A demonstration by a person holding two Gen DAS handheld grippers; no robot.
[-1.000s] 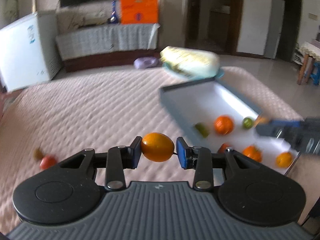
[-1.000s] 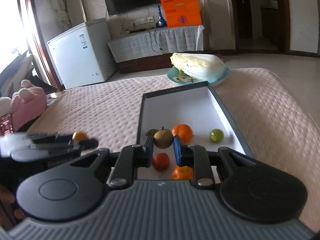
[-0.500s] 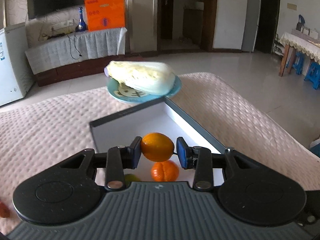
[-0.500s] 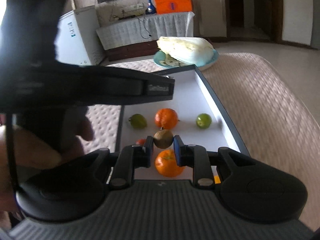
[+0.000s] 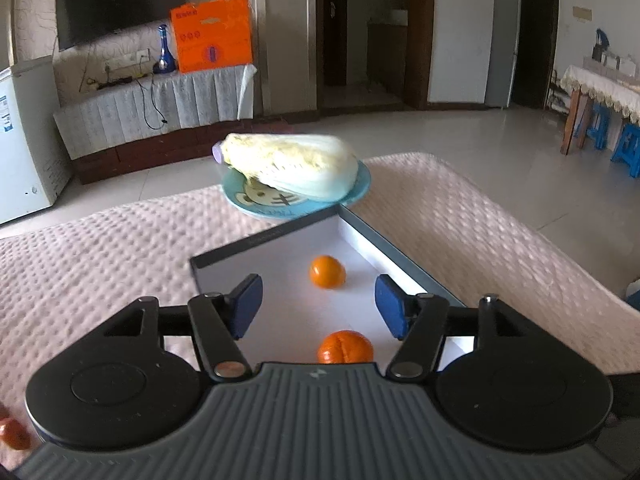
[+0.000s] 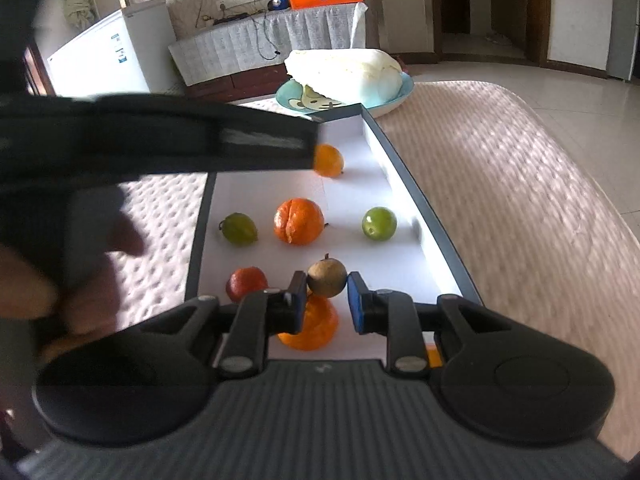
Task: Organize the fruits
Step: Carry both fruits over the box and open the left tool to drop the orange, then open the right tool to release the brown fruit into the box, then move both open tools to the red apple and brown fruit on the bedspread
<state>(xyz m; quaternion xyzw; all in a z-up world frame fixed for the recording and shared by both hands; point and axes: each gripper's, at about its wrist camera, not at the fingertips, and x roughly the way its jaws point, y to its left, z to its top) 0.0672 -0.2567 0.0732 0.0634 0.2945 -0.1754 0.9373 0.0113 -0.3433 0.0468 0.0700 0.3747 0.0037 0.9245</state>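
The left gripper (image 5: 318,306) is hanging over the near half of the tray (image 5: 404,268), its jaws having just been opening, and nothing is sitting between them now. The small orange (image 5: 327,272) is lying free on the tray floor beyond the fingertips, towards the tray's far end. That fits a release: the jaws are standing wide so the fruit can settle inside the tray's walls instead of rolling off onto the quilted cover (image 5: 100,248). The small orange is nearly round, so it has little long axis to speak of; its blur suggests it may be rolling, though I cannot be sure.

The right gripper (image 6: 327,298) is pinching a brown fruit (image 6: 326,278) low over the near end of the tray, between a red fruit (image 6: 246,282) on the left and the tray's right wall. Its jaws are narrow because the fruit is small. The brown fruit's stem is pointing up and slightly away, so its short axis of stem to base is standing roughly upright, across the pads (image 6: 356,304).

A big orange (image 6: 298,220) and two green fruits (image 6: 379,223) are sitting in a row across the tray's middle; a cabbage (image 6: 344,74) on a plate (image 6: 404,94) is touching the tray's far end.
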